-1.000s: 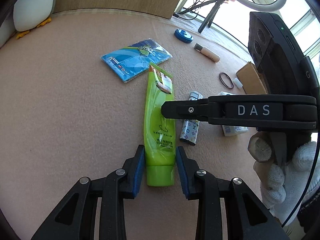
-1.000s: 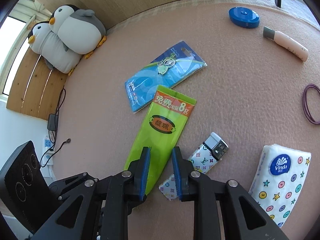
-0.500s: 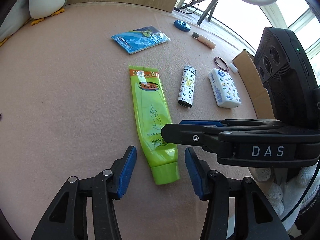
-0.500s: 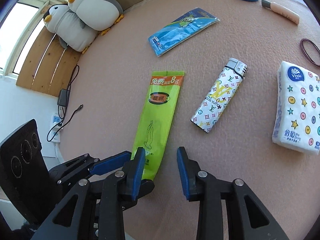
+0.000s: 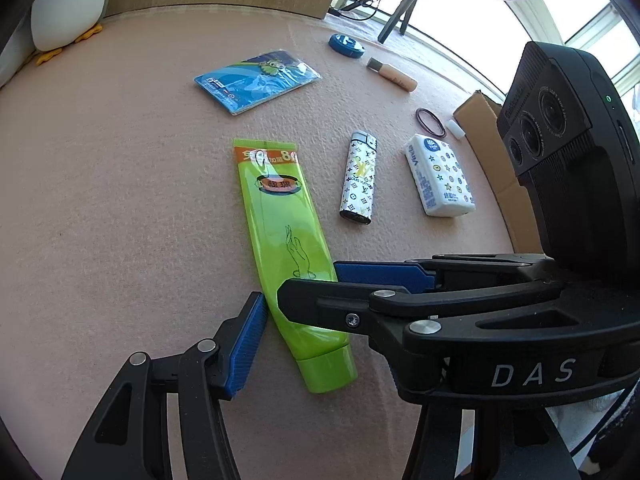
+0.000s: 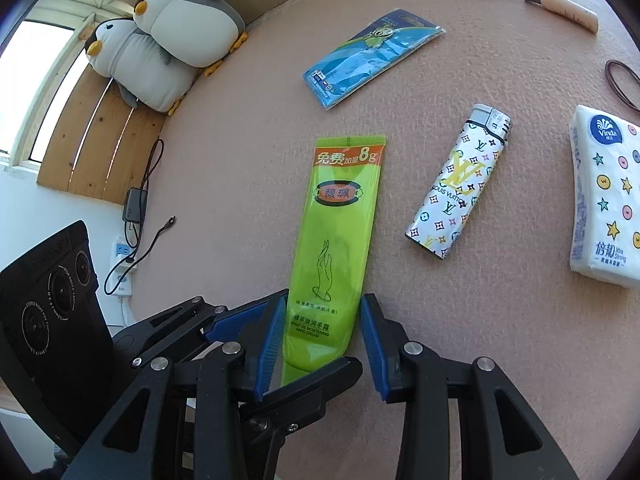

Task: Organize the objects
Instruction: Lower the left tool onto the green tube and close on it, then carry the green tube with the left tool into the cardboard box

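A green hand cream tube (image 5: 280, 216) lies flat on the pink table, cap toward me. My left gripper (image 5: 320, 320) is open. Its left blue pad (image 5: 246, 344) sits just left of the tube's cap end, and its right finger is hidden behind the right gripper. My right gripper (image 6: 320, 320) is open too, one blue pad on each side of the tube (image 6: 340, 208) near its lower end. In the left wrist view the right gripper (image 5: 310, 284) reaches in from the right across the tube. Neither gripper holds anything.
Right of the tube lie a patterned lighter (image 5: 358, 178) and a tissue pack (image 5: 440, 176). Farther back are a blue packet (image 5: 258, 80), a hair tie (image 5: 430, 122), a blue round case (image 5: 346, 45) and a pink stick (image 5: 392, 76). A cardboard box (image 5: 500, 160) stands right, plush penguins (image 6: 168, 40) back left.
The tube was pulled nearer, away from the blue packet and lighter. Both grippers opened wider. They have since closed in again around its cap end, and the right one now crosses the left view.
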The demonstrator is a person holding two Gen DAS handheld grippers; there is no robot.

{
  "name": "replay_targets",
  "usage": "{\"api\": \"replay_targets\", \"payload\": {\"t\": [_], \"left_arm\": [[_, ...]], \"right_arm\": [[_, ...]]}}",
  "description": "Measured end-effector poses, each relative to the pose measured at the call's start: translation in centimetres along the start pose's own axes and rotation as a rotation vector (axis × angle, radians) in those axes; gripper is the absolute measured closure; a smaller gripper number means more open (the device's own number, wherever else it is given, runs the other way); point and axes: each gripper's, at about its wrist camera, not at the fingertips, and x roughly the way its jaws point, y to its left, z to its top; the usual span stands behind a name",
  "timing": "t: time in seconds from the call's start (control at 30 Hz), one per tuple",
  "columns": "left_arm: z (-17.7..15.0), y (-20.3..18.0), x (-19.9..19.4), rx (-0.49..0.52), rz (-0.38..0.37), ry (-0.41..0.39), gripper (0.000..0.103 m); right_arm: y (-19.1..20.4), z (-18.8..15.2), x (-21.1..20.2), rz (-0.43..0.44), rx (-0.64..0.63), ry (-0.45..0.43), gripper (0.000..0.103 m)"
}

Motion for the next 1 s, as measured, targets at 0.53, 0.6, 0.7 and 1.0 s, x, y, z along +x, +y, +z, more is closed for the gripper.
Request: {"api": "replay_targets", "payload": {"t": [0.53,0.6,0.7,1.0], "left_arm": [[-0.4,-0.1,0.0,-0.017,-0.004,-0.008,0.055],[-0.5,-0.1,0.0,-0.018,-0.007,-0.013,0.056],[-0.5,0.0,0.0,-0.028,-0.017,-0.015,0.057],[-0.5,-0.4,-1.0,-0.052,-0.046,-0.032,0.057]], "right_arm": [[0.0,-0.6,-0.4,-0.061,-0.017,-0.018,0.075],[-0.2,-0.6,-0.4,-0.058,-0.014,-0.018,0.076],[-0.4,-0.7,-0.5,-0.054,-0.007,-0.022,0.078],[0.2,-1.2,-1.9,-0.072,-0.017,-0.064,0.082]]}}
